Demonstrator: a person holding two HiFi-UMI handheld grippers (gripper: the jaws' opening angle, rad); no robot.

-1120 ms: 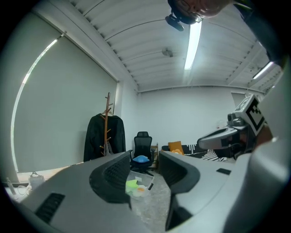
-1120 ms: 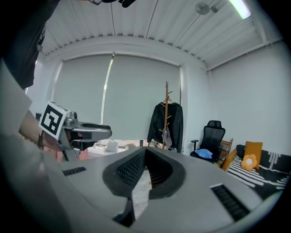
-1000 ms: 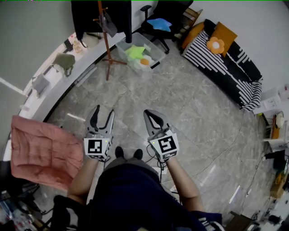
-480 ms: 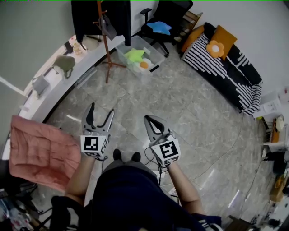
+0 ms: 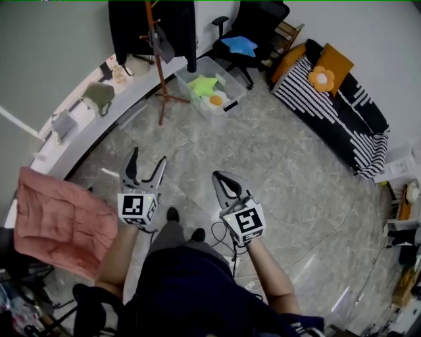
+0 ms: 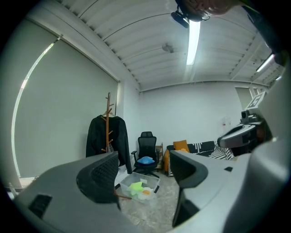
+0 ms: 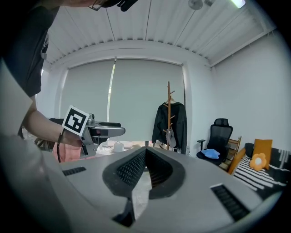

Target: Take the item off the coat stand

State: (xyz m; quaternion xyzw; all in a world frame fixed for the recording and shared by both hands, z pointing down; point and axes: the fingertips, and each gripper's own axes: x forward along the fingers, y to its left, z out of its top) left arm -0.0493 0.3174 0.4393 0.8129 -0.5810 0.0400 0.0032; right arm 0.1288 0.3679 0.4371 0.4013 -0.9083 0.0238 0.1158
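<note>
Left claw [image 5: 148, 158] was spread wide. Its jaws had just been opening, and nothing sat between them. Right claw [image 5: 222, 178] was pressed together at the tips, with nothing in it. Both claws were held out side by side above the grey stone floor [image 5: 263, 151]. They pointed toward the coat stand [image 5: 160, 72] and were well apart from it.

That coat stand stood at the far edge of the floor, just beside a long white ledge [image 5: 79, 131]. A black coat [image 5: 128, 23] hung round the top of its pole. A small grey thing [image 5: 161, 43] hung from a lower peg. It may have been a bag, but it was too small to tell.

A clear box [image 5: 191, 68] with green and orange toys sat on the floor near the foot of the stand. A black chair [image 5: 256, 16] stood past the box. A striped sofa [image 5: 342, 112] lay along the right edge of the floor, and a pink blanket [image 5: 59, 220] lay at the left edge.
</note>
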